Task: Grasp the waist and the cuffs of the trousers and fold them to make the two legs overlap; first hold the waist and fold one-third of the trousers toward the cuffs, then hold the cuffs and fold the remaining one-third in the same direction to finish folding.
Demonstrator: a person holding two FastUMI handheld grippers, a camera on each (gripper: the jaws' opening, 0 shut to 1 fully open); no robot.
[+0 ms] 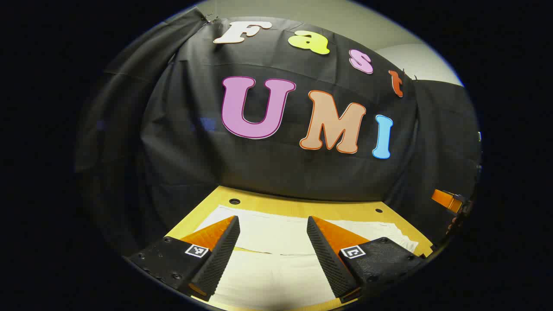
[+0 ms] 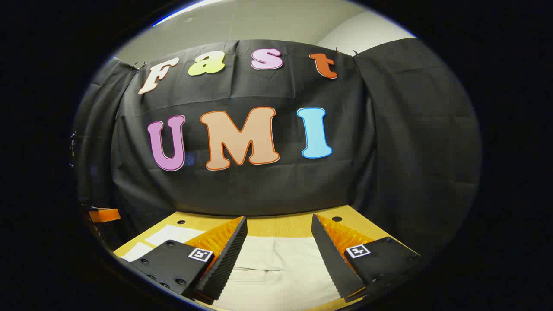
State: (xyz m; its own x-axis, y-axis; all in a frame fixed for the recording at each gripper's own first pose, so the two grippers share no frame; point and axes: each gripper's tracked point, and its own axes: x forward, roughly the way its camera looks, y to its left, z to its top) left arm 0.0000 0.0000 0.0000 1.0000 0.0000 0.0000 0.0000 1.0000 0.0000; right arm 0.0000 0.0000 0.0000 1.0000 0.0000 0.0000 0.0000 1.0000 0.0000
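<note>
White trousers (image 1: 276, 242) lie flat on a yellow wooden table (image 1: 298, 207), spread across it under both grippers. In the left gripper view my left gripper (image 1: 272, 222) hangs above the cloth, open, with nothing between its fingers. In the right gripper view the same white trousers (image 2: 276, 263) run beneath my right gripper (image 2: 278, 222), which is open and holds nothing. A seam or fold edge (image 1: 268, 252) crosses the cloth between the left fingers. The other gripper shows far off at the right edge (image 1: 449, 201) of the left gripper view and at the left edge (image 2: 101, 214) of the right gripper view.
The black cloth wall (image 2: 276, 185) rises right behind the table's far edge. Small round holes (image 1: 234, 201) sit in the tabletop near the back. A bare strip of table (image 2: 281, 225) lies between the trousers and the wall.
</note>
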